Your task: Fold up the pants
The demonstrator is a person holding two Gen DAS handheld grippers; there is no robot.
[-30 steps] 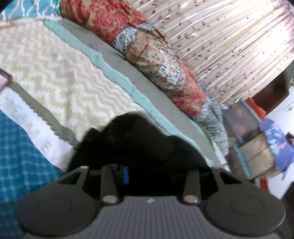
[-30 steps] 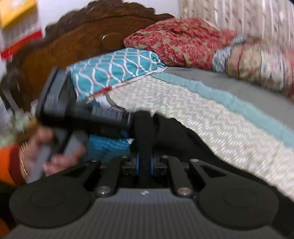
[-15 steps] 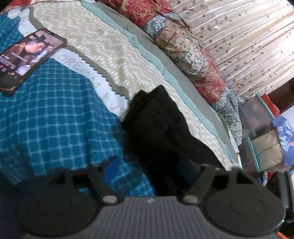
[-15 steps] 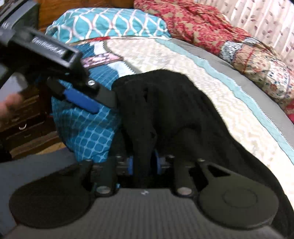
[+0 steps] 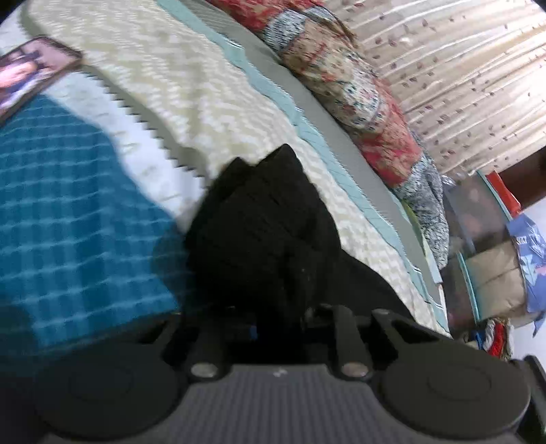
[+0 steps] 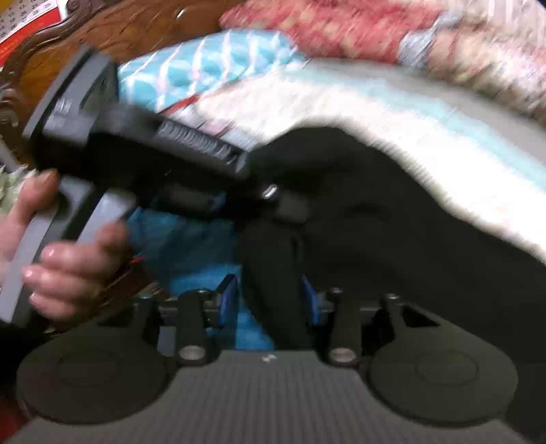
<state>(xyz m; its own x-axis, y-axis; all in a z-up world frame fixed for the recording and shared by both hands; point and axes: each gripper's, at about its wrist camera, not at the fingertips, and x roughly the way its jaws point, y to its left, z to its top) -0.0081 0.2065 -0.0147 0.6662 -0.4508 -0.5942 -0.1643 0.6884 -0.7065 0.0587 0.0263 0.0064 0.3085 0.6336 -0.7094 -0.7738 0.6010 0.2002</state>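
Both claws grip the crumpled black fabric pants [image 5: 269, 239] over the bed.
Left claw [image 5: 273, 328] and right claw [image 6: 269, 297] clenched on cloth: keep tension even, lay flat.

The pants [image 5: 269, 239], bunched just ahead of the left tongs [image 5: 273, 329], are plain black, and they lie on a bedspread [image 5: 68, 239] with a teal block of small pale checks to the left, a white band, a grey zigzag edge, and a cream chevron field beyond. Farther ahead and to the right runs a light blue and grey border, then a quilt [image 5: 361, 102] in red, blue-grey and tan floral patches against a cream curtain [image 5: 460, 68] dotted with small brown leaves. Ahead of the black right tongs [image 6: 269, 297], with their blue pads, sits a turquoise pillow [image 6: 211, 68] with a white wavy lattice, in front of a dark brown carved headboard [image 6: 136, 30].
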